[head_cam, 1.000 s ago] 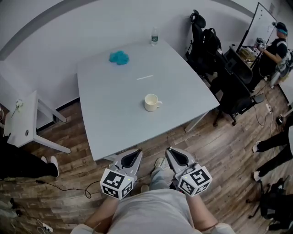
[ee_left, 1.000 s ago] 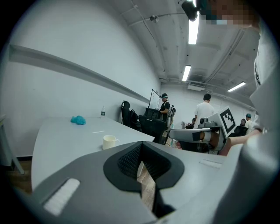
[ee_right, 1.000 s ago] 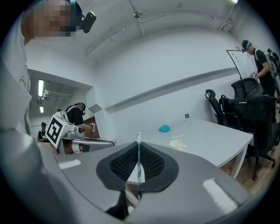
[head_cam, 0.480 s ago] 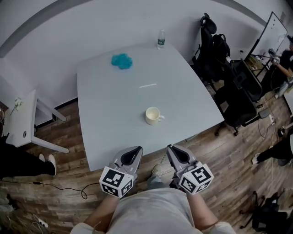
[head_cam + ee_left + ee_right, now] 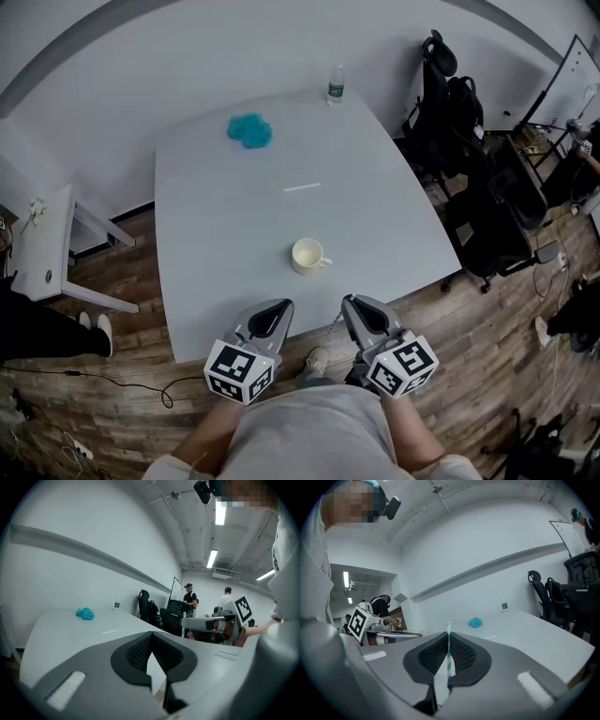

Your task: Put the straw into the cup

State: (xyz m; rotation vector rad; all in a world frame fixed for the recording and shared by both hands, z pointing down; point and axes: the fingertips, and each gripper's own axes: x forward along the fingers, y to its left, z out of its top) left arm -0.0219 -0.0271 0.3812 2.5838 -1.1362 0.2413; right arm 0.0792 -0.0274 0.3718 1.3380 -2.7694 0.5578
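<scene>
A cream cup point(image 5: 307, 255) with a handle stands near the front of the grey table point(image 5: 206, 244). Farther back a thin white straw point(image 5: 302, 187) lies flat on the table. Both grippers hang close to my body, just short of the table's front edge. My left gripper point(image 5: 278, 307) is shut, with nothing between its jaws point(image 5: 151, 634). My right gripper point(image 5: 359, 305) is shut on a white and teal striped straw point(image 5: 448, 658), which sticks up a little past the jaw tips point(image 5: 448, 637). That held straw does not show in the head view.
A blue cloth point(image 5: 249, 130) and a water bottle point(image 5: 336, 83) sit at the table's far side. Black office chairs point(image 5: 469, 159) crowd the right edge. A white side table point(image 5: 47, 248) stands at the left, with a cable point(image 5: 122, 384) on the wooden floor.
The table and cup have slid nearer in the head view as I step toward them. Both grippers keep the same pose in front of my body.
</scene>
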